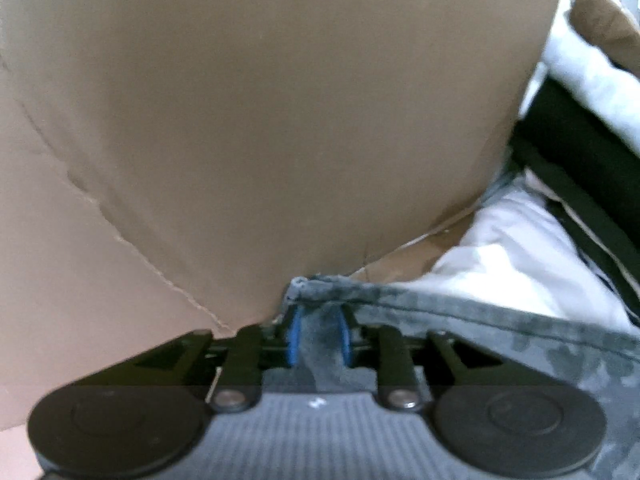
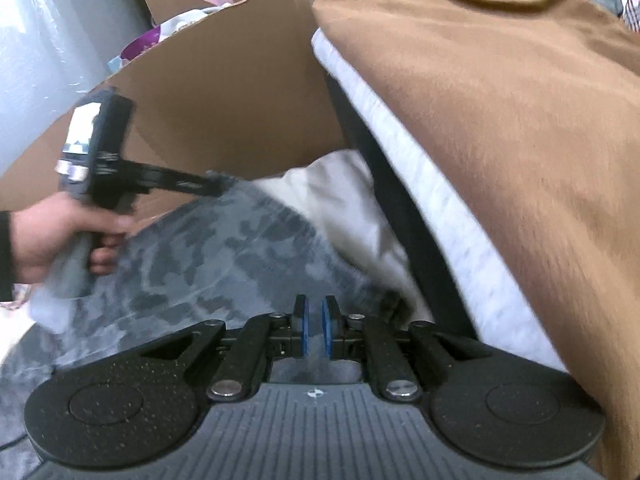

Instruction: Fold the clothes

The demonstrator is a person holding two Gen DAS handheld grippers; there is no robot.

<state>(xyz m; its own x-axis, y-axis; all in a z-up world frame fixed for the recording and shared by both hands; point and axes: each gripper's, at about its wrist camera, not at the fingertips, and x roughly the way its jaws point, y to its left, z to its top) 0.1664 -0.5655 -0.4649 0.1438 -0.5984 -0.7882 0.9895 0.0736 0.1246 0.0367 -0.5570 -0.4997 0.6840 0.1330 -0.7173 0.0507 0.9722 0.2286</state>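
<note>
Right gripper (image 2: 316, 330): jaws nearly together, pinching a fold of the grey camouflage garment (image 2: 224, 256)
Left gripper (image 1: 319, 334): narrow, clamped on the garment's hemmed edge (image 1: 316, 284); hand (image 2: 52, 236) on its handle
Garment: stretched between both grippers; cardboard sheet (image 1: 280, 112) just behind; white bedding (image 2: 348, 208) beyond

The garment (image 2: 224, 256) stretches between both grippers, before the cardboard box (image 2: 224, 92); the blanket (image 2: 500, 128) lies right, over the mattress (image 2: 400, 136).
</note>
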